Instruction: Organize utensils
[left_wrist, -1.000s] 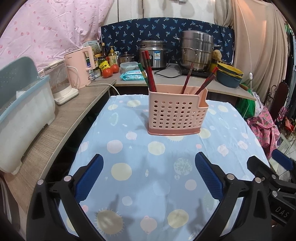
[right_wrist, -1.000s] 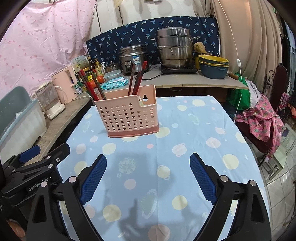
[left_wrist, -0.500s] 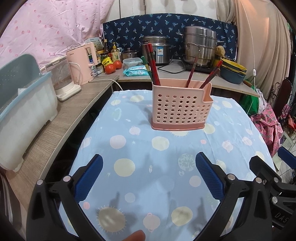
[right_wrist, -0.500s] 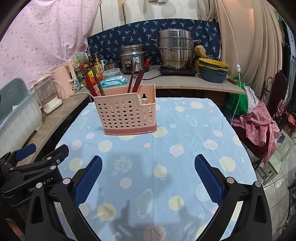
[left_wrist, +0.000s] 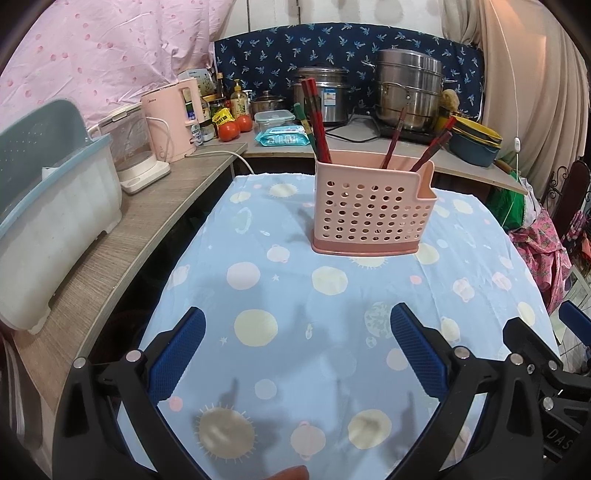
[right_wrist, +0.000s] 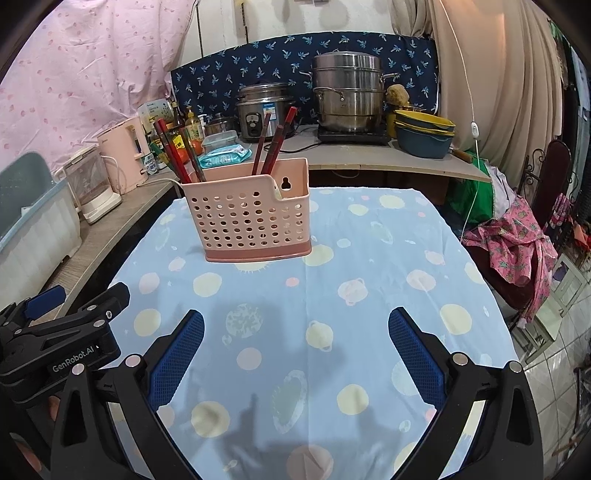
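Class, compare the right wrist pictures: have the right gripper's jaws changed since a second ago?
Yes. The right gripper has opened wider: its blue pads now stand further apart against the planet-print tablecloth, with nothing between them.

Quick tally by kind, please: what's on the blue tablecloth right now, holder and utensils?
Pink perforated holder: 1
Chopsticks standing in it: 6 (3 at its left end, 3 at its right end)
Total: 7

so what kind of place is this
Most likely a small home kitchen: a stacked stainless steel steamer pot and a silver rice cooker on the wooden counter, and a pink perforated plastic utensil holder with red chopsticks.
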